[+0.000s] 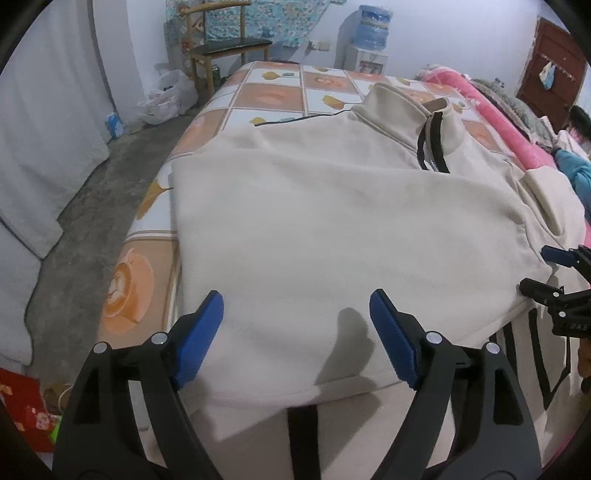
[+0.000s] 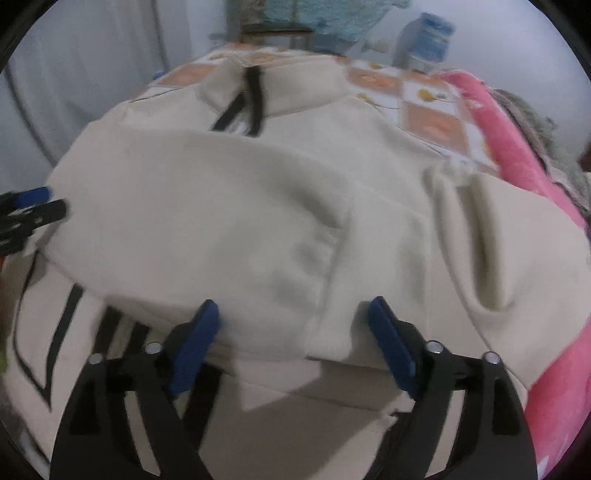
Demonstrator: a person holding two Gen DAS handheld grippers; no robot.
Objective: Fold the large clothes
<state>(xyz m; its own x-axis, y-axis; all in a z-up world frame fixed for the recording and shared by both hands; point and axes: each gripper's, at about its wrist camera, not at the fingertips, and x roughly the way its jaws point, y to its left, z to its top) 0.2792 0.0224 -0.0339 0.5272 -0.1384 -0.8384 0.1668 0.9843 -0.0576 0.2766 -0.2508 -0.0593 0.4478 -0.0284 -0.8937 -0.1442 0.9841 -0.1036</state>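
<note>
Garment: a large cream fleece sweatshirt with a stand-up collar and a black half-zip (image 1: 332, 221) lies spread on the bed, collar toward the far end, hem toward the cameras; black printed stripes show on the layer nearest the hem.
Fold state: an upper cream layer lies over the lower part of the body, its free edge running across just in front of both claws; in the right wrist view a cuffed sleeve (image 2: 480, 236) lies along the right side.
Left gripper (image 1: 297, 332): black frame with blue pads, jaws spread wide, nothing between them, poised over the folded edge near the hem.
Right gripper (image 2: 291, 338): same build, jaws spread wide, holding nothing, at the folded edge; that view is blurred, so contact with the cloth cannot be told.
Bed: a sheet of orange and white squares with leaf and cup prints (image 1: 266, 92) covers it.
Right of garment: a pink fluffy blanket (image 1: 498, 114) runs along the bed's edge.
Background: a wooden chair with a dark seat (image 1: 229, 48) and a blue water-dispenser bottle (image 1: 373, 26) stand against the far wall.
</note>
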